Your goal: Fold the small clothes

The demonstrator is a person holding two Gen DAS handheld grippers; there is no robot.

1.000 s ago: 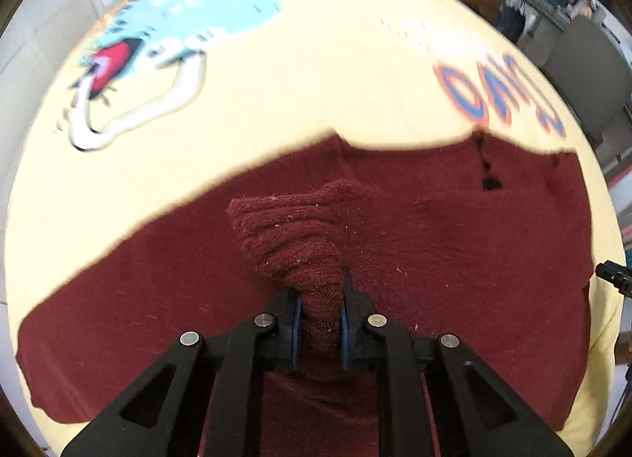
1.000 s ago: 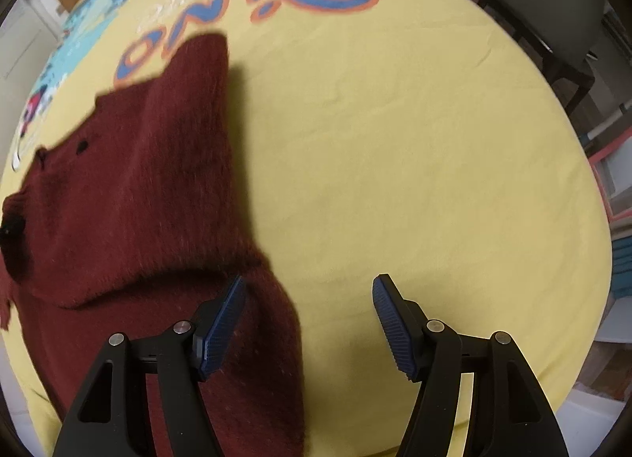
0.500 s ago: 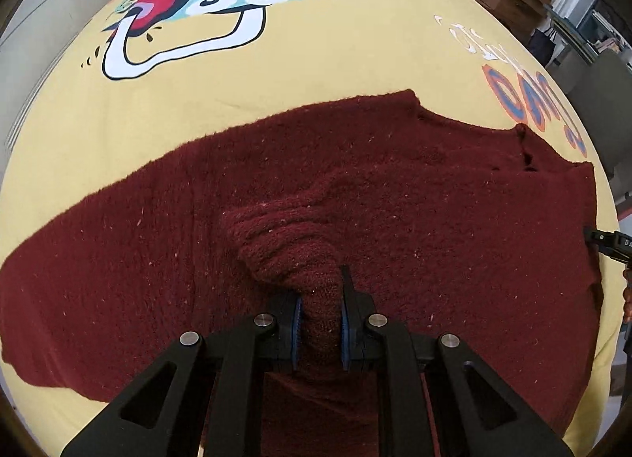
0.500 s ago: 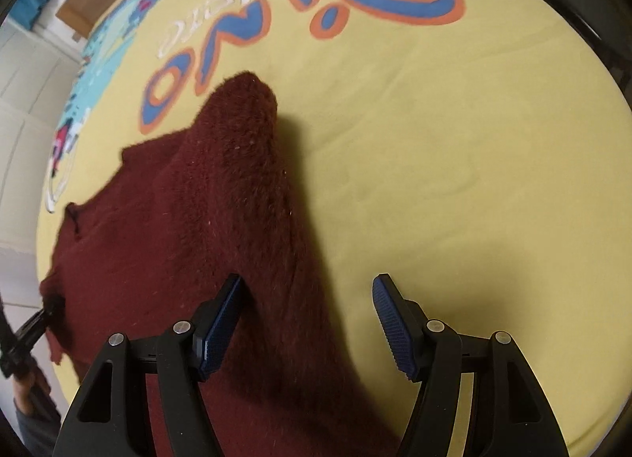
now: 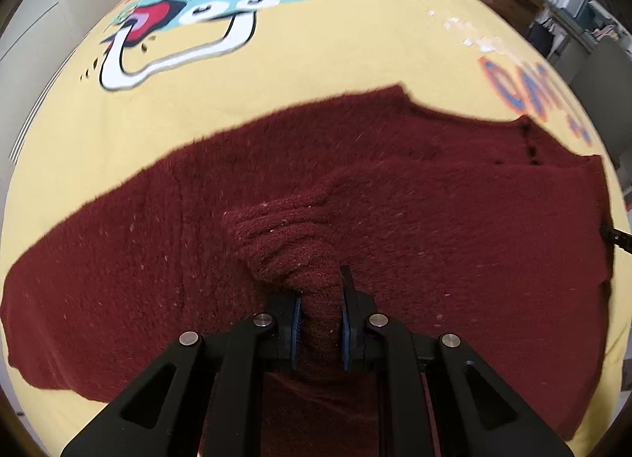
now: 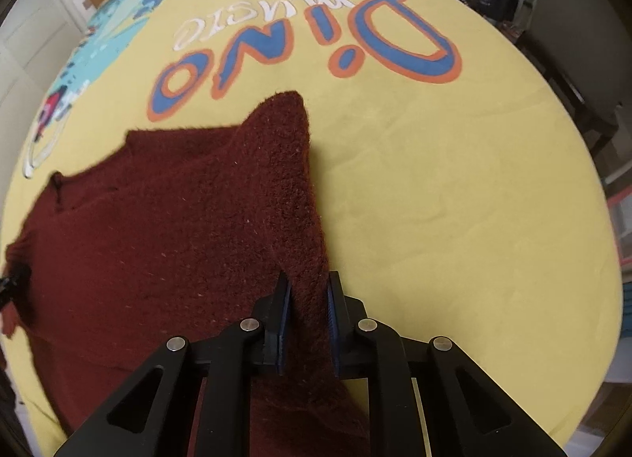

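A: Under the left wrist camera, the left gripper (image 5: 319,332) is clamped on a bunched, ribbed bit of the maroon sweater (image 5: 454,220), maybe a cuff. The rest of it lies spread on the yellow sheet (image 5: 355,42).

B: That bunch is thick. If the hand pulls fast, I'd guess the knit drags the flat layers underneath and rucks up the whole spread.

A: Over at the right wrist camera, the right gripper (image 6: 307,322) has just been closing, and its jaws now pinch the sweater's (image 6: 177,200) right edge, with sheet (image 6: 454,200) beside it.

B: It's an edge grip, so fuzzy knit could slip out mid-lift. I can't tell how many layers are caught; one alone would leave the fold crooked. Uneven hands would skew it too.
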